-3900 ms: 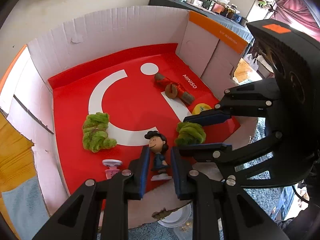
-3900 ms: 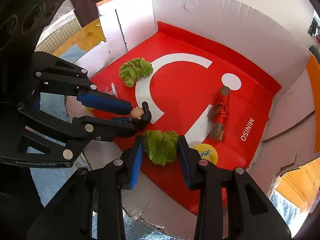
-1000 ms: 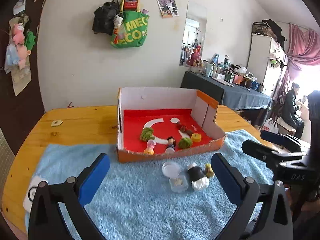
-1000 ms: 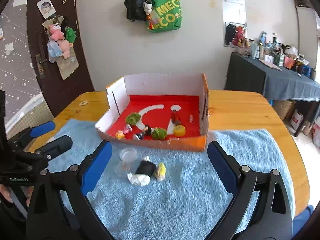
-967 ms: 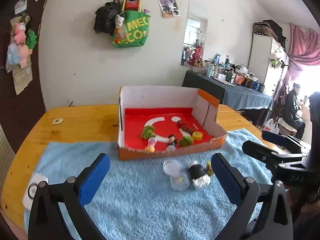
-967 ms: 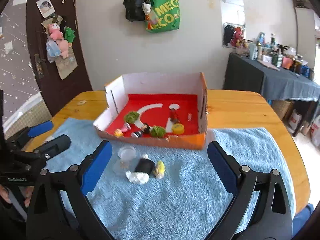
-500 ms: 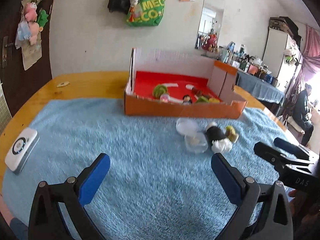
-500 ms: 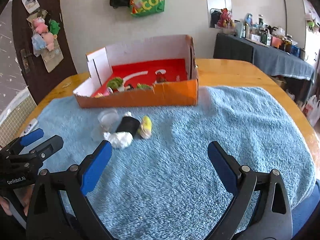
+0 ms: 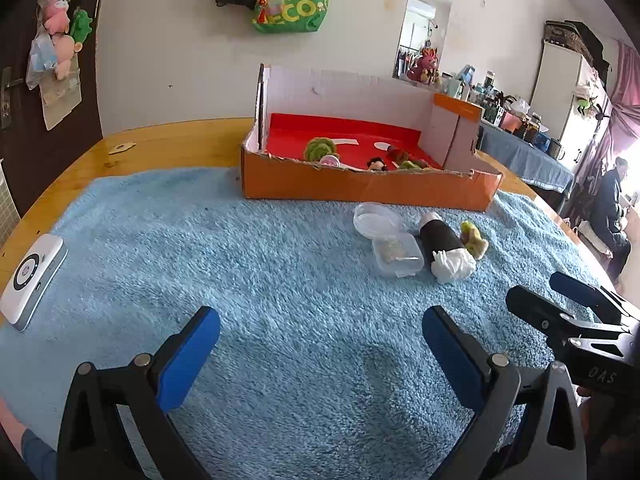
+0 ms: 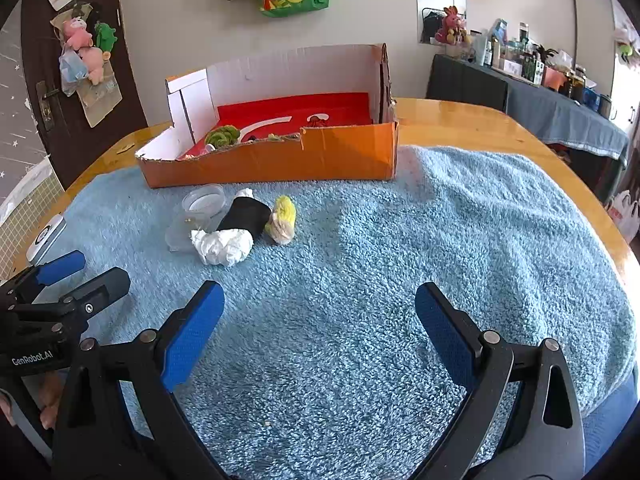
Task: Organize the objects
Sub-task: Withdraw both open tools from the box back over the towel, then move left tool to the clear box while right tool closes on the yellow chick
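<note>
An orange cardboard box (image 9: 368, 190) (image 10: 280, 160) with a red floor stands at the far side of the blue towel. Inside it lie green fuzzy toys (image 9: 318, 148) (image 10: 223, 135) and a small dark-haired figure (image 9: 376, 164). In front of the box sit a clear plastic container (image 9: 396, 257) with its round lid (image 9: 376, 220), a black roll with white paper (image 9: 446, 248) (image 10: 236, 232), and a yellow plush (image 9: 474, 238) (image 10: 283, 218). My left gripper (image 9: 320, 350) and right gripper (image 10: 320, 320) both hover low over the towel, open and holding nothing, well short of these items.
A white device (image 9: 32, 276) (image 10: 46, 238) lies at the towel's left edge. The blue towel (image 9: 240, 260) covers most of a wooden table (image 10: 460, 124). A person (image 9: 612, 216) sits far right. A dark cloth-covered table (image 10: 540, 108) with clutter stands behind.
Both grippers have dropped lower and closer to the towel since a second ago. The box and loose items now appear nearer and at a flatter angle. Earlier each gripper held a toy inside the box.
</note>
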`<action>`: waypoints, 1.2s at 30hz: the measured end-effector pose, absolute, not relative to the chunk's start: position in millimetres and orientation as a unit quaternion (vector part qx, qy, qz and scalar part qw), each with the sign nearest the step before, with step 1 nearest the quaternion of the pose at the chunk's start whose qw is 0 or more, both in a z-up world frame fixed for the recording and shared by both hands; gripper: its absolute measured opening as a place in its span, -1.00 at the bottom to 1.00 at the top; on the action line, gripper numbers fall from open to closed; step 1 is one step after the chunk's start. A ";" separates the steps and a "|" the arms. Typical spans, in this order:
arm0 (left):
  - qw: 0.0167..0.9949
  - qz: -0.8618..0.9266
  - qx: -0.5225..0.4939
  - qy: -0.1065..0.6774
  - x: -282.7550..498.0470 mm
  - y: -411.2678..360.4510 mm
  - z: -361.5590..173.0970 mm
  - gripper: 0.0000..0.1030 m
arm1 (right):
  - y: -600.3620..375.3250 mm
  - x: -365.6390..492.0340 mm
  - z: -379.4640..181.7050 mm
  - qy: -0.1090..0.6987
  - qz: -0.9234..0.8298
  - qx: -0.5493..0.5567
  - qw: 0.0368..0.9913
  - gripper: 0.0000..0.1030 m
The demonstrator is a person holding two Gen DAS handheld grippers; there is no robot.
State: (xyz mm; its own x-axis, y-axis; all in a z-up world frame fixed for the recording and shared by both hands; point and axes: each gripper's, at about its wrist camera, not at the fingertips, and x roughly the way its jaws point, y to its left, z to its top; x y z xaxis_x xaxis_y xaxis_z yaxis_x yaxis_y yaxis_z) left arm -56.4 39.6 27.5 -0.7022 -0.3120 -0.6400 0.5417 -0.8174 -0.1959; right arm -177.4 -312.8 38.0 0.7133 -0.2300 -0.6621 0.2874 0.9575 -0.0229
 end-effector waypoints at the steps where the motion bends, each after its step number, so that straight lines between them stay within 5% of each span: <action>1: 0.237 -0.903 0.305 0.188 -55.8 40.4 27.5 1.00 | -312.6 -176.6 37.9 0.353 -0.140 0.041 0.924 0.90; 36: 0.213 -0.890 0.353 0.196 -106.9 16.1 36.8 1.00 | -329.3 -125.4 58.4 0.373 -0.112 0.034 0.920 0.90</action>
